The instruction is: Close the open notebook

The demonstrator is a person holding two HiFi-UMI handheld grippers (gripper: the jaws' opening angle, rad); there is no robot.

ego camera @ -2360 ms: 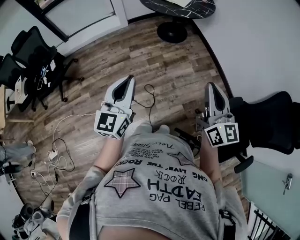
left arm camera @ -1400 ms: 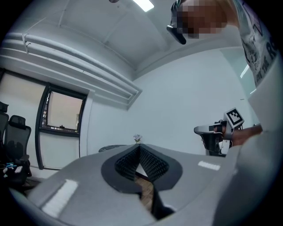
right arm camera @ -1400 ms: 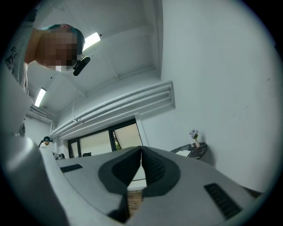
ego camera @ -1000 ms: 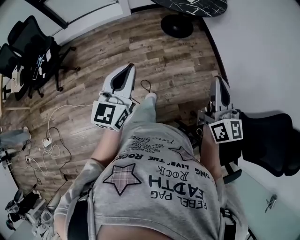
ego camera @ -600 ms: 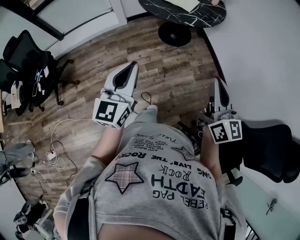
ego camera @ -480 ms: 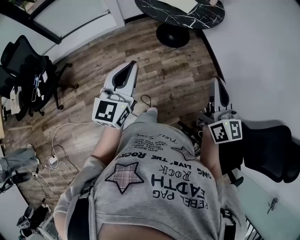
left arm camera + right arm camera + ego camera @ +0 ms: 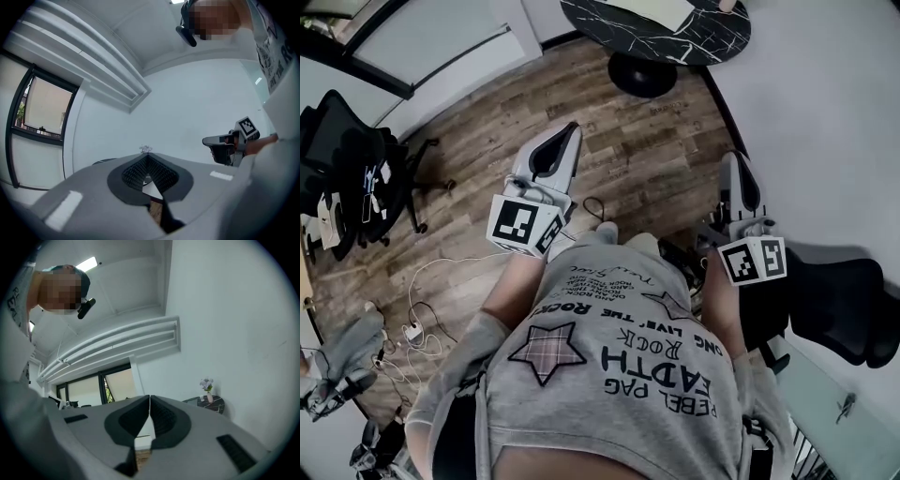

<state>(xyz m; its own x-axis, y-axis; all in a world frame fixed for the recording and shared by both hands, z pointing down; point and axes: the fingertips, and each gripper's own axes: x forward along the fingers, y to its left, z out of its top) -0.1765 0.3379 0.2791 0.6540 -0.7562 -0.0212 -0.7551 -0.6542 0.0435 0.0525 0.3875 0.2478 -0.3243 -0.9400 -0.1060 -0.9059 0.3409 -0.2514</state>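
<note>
Wood floor (image 7: 656, 159) fills the head view. The left tongs (image 7: 569, 129) and right tongs (image 7: 729, 159) point level above it, well apart from a dark round desk (image 7: 703, 37) carrying what may be the notebook (image 7: 661, 9).

Left gripper view: tongs (image 7: 146, 155) pressed together, empty.

Right gripper view: tongs (image 7: 149, 397) likewise pressed together on nothing, desk (image 7: 211, 402) far off.

Best get close before spreading either.
</note>
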